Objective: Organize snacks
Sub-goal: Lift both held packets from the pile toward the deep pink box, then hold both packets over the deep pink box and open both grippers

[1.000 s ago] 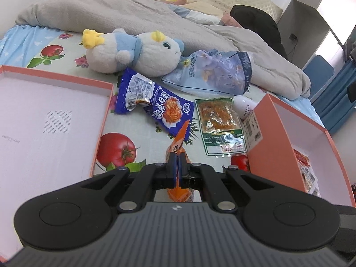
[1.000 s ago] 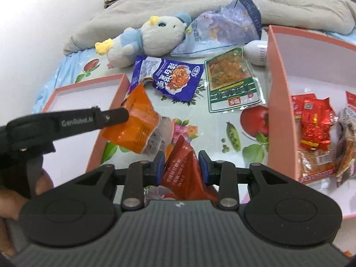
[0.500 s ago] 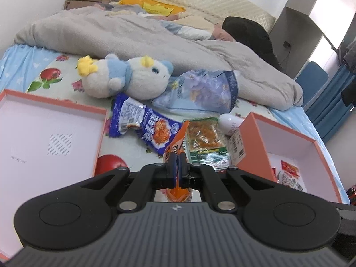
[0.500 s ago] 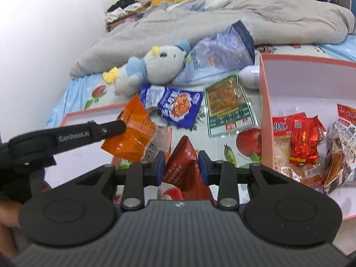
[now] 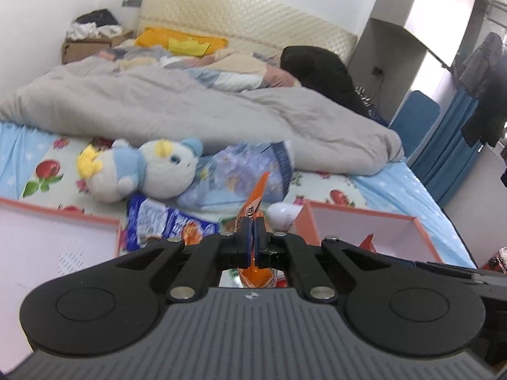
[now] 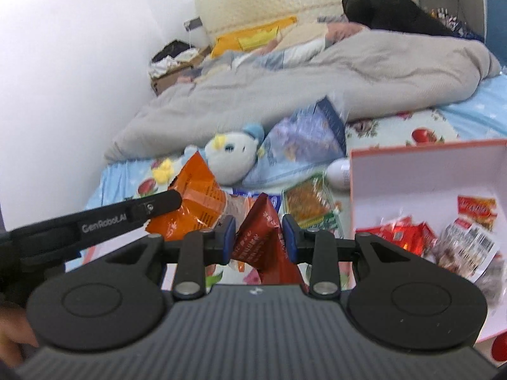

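My left gripper (image 5: 252,240) is shut on an orange snack packet (image 5: 255,202), held in the air; the packet also shows in the right wrist view (image 6: 193,202), pinched by the left gripper's tip (image 6: 172,201). My right gripper (image 6: 258,240) is shut on a dark red snack packet (image 6: 263,237), held above the bed. The orange box (image 6: 412,171) at the right holds several red and clear snack packets (image 6: 408,232). A blue packet (image 5: 164,224) and a green-edged packet (image 6: 307,202) lie on the bedsheet between the boxes.
An orange box lid (image 5: 47,247) lies at the left. A white-and-blue plush toy (image 5: 142,167), a large pale blue bag (image 5: 250,171) and a white bottle (image 5: 285,218) lie behind the snacks. A grey duvet (image 5: 190,107) covers the far bed.
Both grippers have risen and tilted up with their packets; the bed's far end and headboard now show. Both stay shut.
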Motion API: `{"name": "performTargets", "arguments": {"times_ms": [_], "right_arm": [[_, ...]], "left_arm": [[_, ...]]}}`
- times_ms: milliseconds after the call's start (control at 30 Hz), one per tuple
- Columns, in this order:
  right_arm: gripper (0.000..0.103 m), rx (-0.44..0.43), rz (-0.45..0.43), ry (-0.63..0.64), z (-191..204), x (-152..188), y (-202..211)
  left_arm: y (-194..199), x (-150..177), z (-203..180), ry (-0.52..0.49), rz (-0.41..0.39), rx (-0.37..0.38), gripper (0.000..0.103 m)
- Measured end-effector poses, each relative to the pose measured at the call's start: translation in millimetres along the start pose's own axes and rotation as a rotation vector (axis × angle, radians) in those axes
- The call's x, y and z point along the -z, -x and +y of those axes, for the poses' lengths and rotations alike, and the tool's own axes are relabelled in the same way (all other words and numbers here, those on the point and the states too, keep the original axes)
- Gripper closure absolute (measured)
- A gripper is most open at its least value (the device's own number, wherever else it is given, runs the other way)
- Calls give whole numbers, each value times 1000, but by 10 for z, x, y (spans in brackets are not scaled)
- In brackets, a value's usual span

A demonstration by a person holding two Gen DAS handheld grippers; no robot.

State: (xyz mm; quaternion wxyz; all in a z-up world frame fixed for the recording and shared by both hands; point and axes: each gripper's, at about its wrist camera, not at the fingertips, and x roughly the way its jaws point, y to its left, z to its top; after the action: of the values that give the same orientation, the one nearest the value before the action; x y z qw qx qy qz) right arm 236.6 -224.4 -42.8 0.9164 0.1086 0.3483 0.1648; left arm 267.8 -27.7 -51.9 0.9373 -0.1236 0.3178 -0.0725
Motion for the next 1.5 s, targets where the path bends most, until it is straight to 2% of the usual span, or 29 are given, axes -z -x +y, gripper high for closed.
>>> {"name": "performTargets", "arguments": {"times_ms": [367,500,700,867,1000,1167,1333,1500], "right_arm": [[68,34,-113,6,-344,-447,429],[68,59,-123,-3,-573,-473,517],[68,144,-64,-68,-1075,-305,437],[68,274,7,-84,-1439,-122,342],[68,299,81,-136,-1764,23,195],[66,355,158,-131,-2008,211,-3],[64,360,191,-163,-2152,330,-68],[64,354,186,-186,-2209,351,-9]], "left_arm": [[107,-335,-756,-67,-43,92,101],[-30,-314,-1042,-91,-16,134,101],[-396,-109,-1385,-114,83,185,101],[-822,73,-1601,-145,206,226,101],[-1117,206,-1756,-162,287,237,101],[-1380,350,-1894,-199,363,216,101],[-1511,442,-1950,-231,412,215,101],[-1542,475,-1968,-243,433,223,100]]}}
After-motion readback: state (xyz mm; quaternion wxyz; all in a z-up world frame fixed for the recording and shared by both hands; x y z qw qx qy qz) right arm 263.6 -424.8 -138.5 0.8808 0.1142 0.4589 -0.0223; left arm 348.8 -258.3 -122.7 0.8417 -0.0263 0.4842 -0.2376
